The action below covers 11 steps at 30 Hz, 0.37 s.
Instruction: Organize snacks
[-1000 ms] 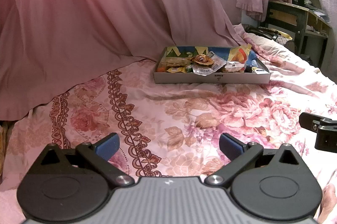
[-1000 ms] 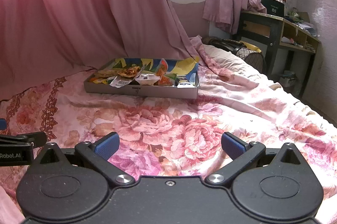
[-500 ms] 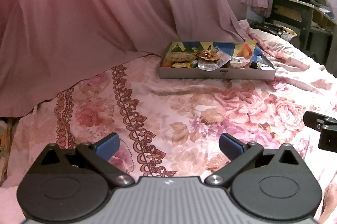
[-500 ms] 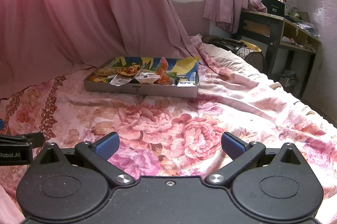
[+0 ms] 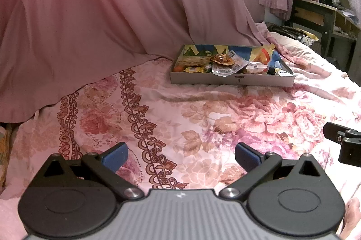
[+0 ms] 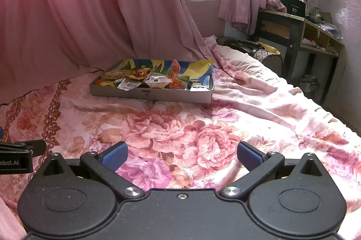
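Comparing with a second ago, I see my left-wrist view has tilted and swung slightly: the tray (image 5: 232,79) of snack packets (image 5: 222,60) sits a little lower, still upper right of centre. Left gripper (image 5: 180,155) and right gripper (image 6: 181,155) both stand wide, holding nothing. All packets lie inside the tray on the bedsheet (image 6: 180,127); stage undetermined.

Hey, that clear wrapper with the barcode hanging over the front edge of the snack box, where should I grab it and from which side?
Probably pinch the clear wrapper by the flat end that sticks out over the box's near wall, coming in from the front and slightly above. That end lies free of the other snacks, so the open right gripper could close across the thin film.
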{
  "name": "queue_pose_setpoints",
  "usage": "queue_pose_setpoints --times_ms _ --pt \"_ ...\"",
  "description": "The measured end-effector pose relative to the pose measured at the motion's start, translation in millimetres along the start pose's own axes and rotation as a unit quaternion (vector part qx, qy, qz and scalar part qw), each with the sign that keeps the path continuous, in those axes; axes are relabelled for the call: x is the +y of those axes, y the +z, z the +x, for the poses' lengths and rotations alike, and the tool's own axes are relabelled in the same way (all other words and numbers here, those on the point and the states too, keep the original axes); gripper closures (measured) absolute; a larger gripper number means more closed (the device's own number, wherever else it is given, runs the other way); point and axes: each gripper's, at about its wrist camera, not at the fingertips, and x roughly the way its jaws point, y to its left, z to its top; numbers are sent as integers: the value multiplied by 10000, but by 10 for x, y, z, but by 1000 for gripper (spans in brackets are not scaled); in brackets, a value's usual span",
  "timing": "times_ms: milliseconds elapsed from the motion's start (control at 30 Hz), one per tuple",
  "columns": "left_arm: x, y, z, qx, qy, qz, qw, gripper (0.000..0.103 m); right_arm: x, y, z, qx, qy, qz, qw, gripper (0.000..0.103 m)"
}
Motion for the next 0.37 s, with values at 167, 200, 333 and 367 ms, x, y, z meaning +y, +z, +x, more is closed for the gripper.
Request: queue_pose_setpoints --times_ms 167,200,333,367 --pt "-4 -10 -18 -42 -46 11 10000 0 -8 -37 -8 13 4 -5 10000 1" --pt "-6 -9 -18 -42 -47 10 10000 0 -12 -57 -11 17 6 -9 10000 1" --pt "-11 -3 -10 -24 -26 26 10000 0 -19 -78 -23 20 4 -13 10000 1" --pt "-10 -3 -9 -19 -24 31 10000 0 -13 -65 -16 21 2 -13 10000 1"
